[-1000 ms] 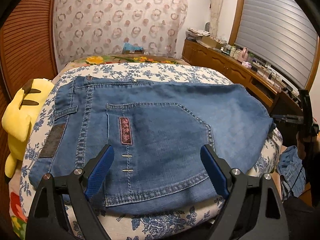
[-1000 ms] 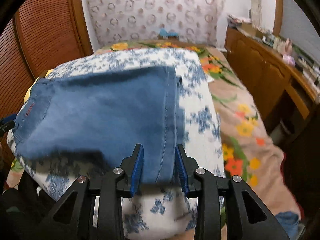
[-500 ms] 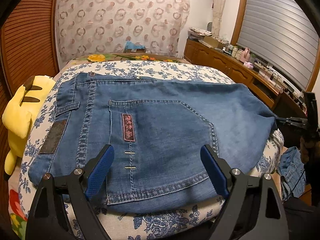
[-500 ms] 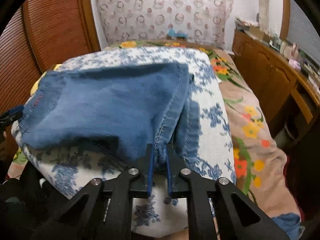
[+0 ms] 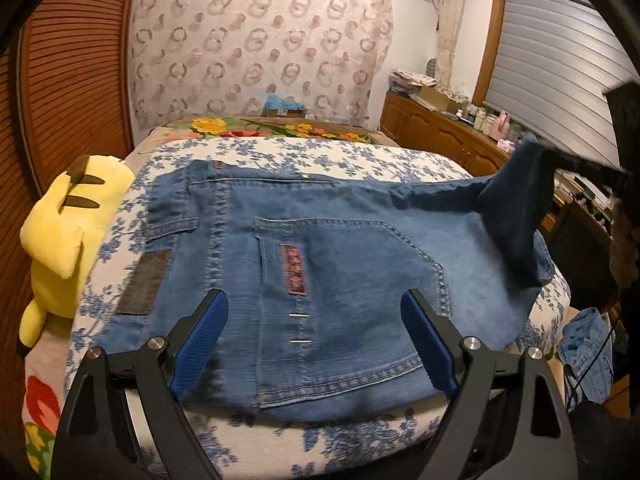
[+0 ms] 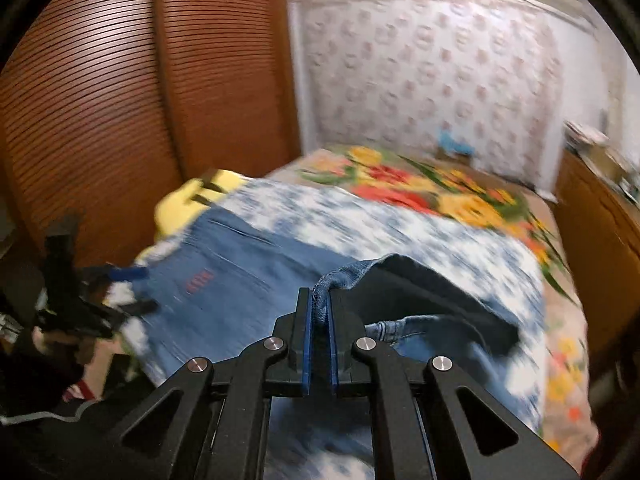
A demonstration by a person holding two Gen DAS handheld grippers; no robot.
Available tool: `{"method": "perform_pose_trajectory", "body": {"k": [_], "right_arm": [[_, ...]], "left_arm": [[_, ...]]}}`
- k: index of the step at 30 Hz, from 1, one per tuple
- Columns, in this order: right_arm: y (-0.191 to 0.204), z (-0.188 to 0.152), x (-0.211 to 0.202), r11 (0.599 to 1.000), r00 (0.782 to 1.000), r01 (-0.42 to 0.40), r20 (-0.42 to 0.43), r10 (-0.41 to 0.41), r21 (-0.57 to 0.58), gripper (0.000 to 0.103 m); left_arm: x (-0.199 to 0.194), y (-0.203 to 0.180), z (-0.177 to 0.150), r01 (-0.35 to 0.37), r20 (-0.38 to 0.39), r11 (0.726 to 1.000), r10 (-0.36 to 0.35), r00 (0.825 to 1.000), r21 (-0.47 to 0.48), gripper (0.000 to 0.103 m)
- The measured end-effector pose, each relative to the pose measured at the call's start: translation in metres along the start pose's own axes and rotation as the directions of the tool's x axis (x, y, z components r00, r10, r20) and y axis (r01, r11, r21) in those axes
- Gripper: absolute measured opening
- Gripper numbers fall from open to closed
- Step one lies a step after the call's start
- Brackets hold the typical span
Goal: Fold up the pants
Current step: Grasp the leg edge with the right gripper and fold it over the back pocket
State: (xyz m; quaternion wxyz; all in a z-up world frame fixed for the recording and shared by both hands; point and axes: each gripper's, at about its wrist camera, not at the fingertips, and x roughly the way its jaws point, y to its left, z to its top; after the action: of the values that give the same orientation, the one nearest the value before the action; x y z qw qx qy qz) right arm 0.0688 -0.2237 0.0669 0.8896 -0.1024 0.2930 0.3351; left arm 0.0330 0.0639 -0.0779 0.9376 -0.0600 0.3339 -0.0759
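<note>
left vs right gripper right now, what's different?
Left gripper: fingers spread wide, hovering above the jeans at the back pocket, nothing between them. Right gripper: it has just been closing and is now shut on the jeans' leg end, which is raised off the bedspread. The left view is sharp; the right view is motion-blurred. Both are black with blue finger pads.
</note>
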Motion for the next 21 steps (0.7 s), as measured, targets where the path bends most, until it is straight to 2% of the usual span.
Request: {"method": "perform_pose_trajectory", "body": {"k": [5,8,12,15,17,19,21], "right_arm": [[0.043,0.029,0.025,0.991,0.994,-0.108,0.016,0.110,-0.076,0.006],[0.058,0.036,0.041,0.984,0.990,-0.143,-0.002,0.144,-0.103,0.006],[0.058,0.039,0.064,0.978,0.983,-0.181,-0.042,0.178,-0.105,0.006],[0.053,0.039,0.080,0.975,0.983,-0.180,-0.071,0.172,-0.133,0.007],[0.052,0.039,0.090,0.975,0.980,-0.183,-0.104,0.170,-0.129,0.015],[0.051,0.041,0.091,0.977,0.981,-0.169,-0.119,0.154,-0.128,0.018],[0.057,0.050,0.102,0.979,0.982,-0.162,-0.118,0.148,-0.121,0.024]], "left_arm": [[-0.011,0.018,0.000,-0.024,0.018,0.999,0.024,1.000,-0.027,0.088],[-0.016,0.027,-0.002,-0.036,0.024,0.998,0.037,0.999,-0.045,0.088],[-0.019,0.037,-0.004,-0.046,0.025,0.997,0.048,0.999,-0.062,0.088],[-0.017,0.041,-0.006,-0.048,0.023,0.996,0.050,0.999,-0.069,0.088],[-0.016,0.042,-0.007,-0.046,0.019,0.997,0.047,0.999,-0.070,0.088],[-0.014,0.040,-0.008,-0.040,0.015,0.997,0.041,0.999,-0.069,0.088],[-0.011,0.037,-0.008,-0.035,0.011,0.997,0.035,0.999,-0.064,0.088]]}}
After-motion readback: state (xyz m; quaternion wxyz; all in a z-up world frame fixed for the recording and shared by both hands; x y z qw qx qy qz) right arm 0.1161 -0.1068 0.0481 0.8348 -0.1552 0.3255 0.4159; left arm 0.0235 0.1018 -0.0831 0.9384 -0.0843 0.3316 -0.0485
